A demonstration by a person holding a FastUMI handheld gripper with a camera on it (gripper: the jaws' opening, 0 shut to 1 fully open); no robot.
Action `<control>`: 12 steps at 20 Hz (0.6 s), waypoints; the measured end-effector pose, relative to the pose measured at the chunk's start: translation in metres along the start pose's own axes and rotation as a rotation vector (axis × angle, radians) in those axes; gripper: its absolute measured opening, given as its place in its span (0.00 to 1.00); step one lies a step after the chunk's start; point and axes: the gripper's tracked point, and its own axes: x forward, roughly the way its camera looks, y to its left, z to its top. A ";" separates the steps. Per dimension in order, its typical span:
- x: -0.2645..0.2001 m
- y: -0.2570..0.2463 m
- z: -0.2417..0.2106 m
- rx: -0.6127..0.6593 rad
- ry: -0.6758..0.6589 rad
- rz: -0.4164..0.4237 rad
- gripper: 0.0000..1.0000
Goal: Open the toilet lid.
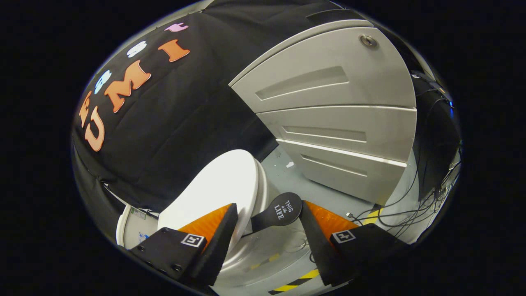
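Observation:
A white toilet lid [218,185] lies just ahead of my fingers, and its rim overlaps the left finger [213,242]. A black round handle tab [281,210] sticks out from the lid's front edge. The tab sits between the fingertips of my gripper [269,209], which is open. The right finger [318,242] is at the tab's edge; a gap separates the tab from the left finger. Below the lid I see the pale bowl rim [254,257]. I cannot tell whether the lid is flat down or slightly raised.
A grey cabinet with three drawers [337,111] stands close beyond the toilet. Loose cables [394,211] trail over the grey floor past the right finger. Yellow-black tape [294,284] marks the floor beneath the fingers. The white tank [131,230] is behind the lid.

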 end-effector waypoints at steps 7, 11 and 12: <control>0.001 -0.002 0.005 0.085 0.053 0.112 0.75; 0.001 -0.002 0.008 0.108 0.053 0.143 0.59; 0.001 -0.002 0.008 0.123 0.061 0.154 0.59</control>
